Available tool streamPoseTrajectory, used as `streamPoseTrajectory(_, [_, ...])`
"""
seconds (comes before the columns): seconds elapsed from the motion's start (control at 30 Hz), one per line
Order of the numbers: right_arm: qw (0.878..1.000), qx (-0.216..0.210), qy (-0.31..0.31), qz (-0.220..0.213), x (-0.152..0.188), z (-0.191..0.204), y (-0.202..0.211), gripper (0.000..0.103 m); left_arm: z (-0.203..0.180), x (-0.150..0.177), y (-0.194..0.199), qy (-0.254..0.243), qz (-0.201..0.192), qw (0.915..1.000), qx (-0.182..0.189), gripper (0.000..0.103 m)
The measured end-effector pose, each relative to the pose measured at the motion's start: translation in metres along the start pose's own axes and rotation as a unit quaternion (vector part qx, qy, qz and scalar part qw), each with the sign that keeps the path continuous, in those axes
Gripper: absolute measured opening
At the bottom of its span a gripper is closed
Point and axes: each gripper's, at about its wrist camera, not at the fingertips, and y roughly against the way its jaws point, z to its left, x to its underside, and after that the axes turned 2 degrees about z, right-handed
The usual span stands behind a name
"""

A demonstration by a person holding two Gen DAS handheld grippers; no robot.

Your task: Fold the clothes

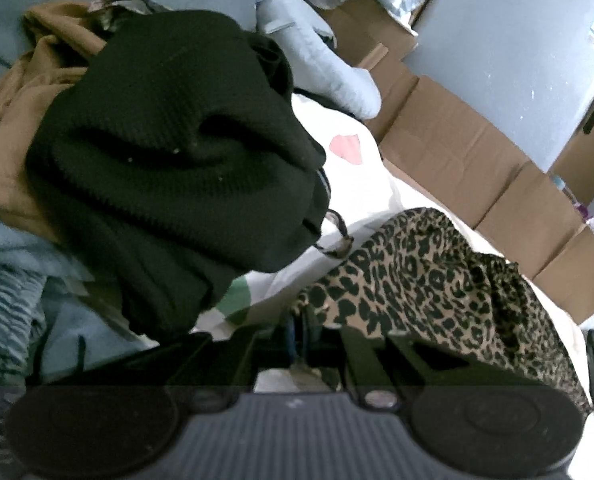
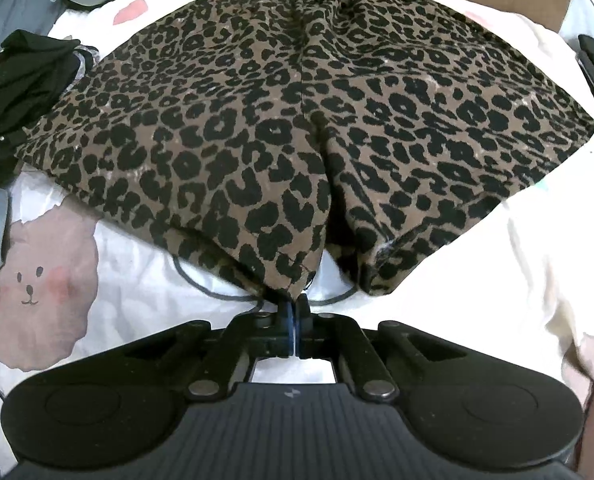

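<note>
- Your right gripper [image 2: 296, 312] is angled steeply down at the bed, jaws clenched on the near hem of the brown-and-black leopard-print shorts [image 2: 297, 120], right at the tip of one leg.
- Those shorts lie spread flat on the white sheet with pink bear patches [image 2: 137, 280], waistband at the far side by the cardboard.
- Your left gripper [image 1: 297, 334] tilts down less sharply; its jaws are pinched together on an edge of the same leopard fabric, which bunches up to its right.
- The chunky black knit garment [image 1: 169, 152] is piled just left of the shorts, over a tan brown garment [image 1: 29, 80].
- Flattened brown cardboard boxes [image 1: 457, 152] sit beyond the bed.
</note>
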Motion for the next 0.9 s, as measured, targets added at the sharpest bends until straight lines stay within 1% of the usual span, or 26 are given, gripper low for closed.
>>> streamPoseTrajectory(0.17, [1.000, -0.008, -0.002, 0.006, 0.008, -0.008, -0.004, 0.000, 0.005, 0.010, -0.019, 0.004, 0.027, 0.9995, -0.014, 0.004])
streamPoseTrajectory(0.23, [1.000, -0.011, -0.001, 0.011, 0.007, -0.010, -0.002, 0.000, 0.008, 0.013, -0.025, 0.010, 0.037, 0.9992, -0.015, 0.006])
streamPoseTrajectory(0.27, [1.000, -0.013, 0.000, 0.016, 0.008, -0.011, 0.000, 0.000, 0.009, 0.013, -0.024, 0.013, 0.037, 0.9991, -0.016, 0.010])
streamPoseTrajectory(0.33, [1.000, -0.017, 0.010, 0.020, 0.009, -0.012, 0.006, 0.001, 0.007, 0.013, -0.021, 0.014, 0.034, 0.9992, -0.017, 0.013])
streamPoseTrajectory(0.4, [0.999, -0.024, 0.020, 0.015, 0.010, -0.013, 0.013, 0.001, 0.001, 0.012, -0.017, 0.002, 0.032, 0.9993, -0.020, 0.028])
streamPoseTrajectory(0.47, [0.999, -0.037, 0.036, 0.007, 0.007, -0.005, 0.020, 0.003, -0.005, 0.011, -0.010, -0.007, 0.031, 0.9992, -0.025, 0.037])
streamPoseTrajectory(0.6, [0.997, -0.049, 0.062, -0.006, -0.003, -0.001, 0.033, 0.011, -0.012, 0.009, 0.003, -0.006, 0.029, 0.9993, -0.024, 0.042])
streamPoseTrajectory(0.67, [0.995, -0.043, 0.086, -0.023, -0.007, 0.002, 0.043, 0.013, -0.016, 0.008, 0.009, -0.004, 0.030, 0.9994, -0.016, 0.044])
streamPoseTrajectory(0.73, [0.993, -0.040, 0.103, -0.035, -0.014, 0.002, 0.050, 0.015, -0.025, 0.007, 0.012, -0.012, 0.025, 0.9995, -0.015, 0.052])
streamPoseTrajectory(0.77, [0.992, -0.041, 0.109, -0.039, -0.019, 0.002, 0.052, 0.017, -0.028, 0.007, 0.014, -0.015, 0.022, 0.9996, -0.014, 0.058])
streamPoseTrajectory(0.8, [0.992, -0.042, 0.114, -0.042, -0.025, 0.002, 0.054, 0.019, -0.031, 0.007, 0.017, -0.017, 0.017, 0.9996, -0.013, 0.061])
streamPoseTrajectory(0.9, [0.991, -0.037, 0.115, -0.053, -0.041, -0.001, 0.056, 0.019, -0.040, 0.007, 0.018, -0.017, 0.010, 0.9998, -0.003, 0.061])
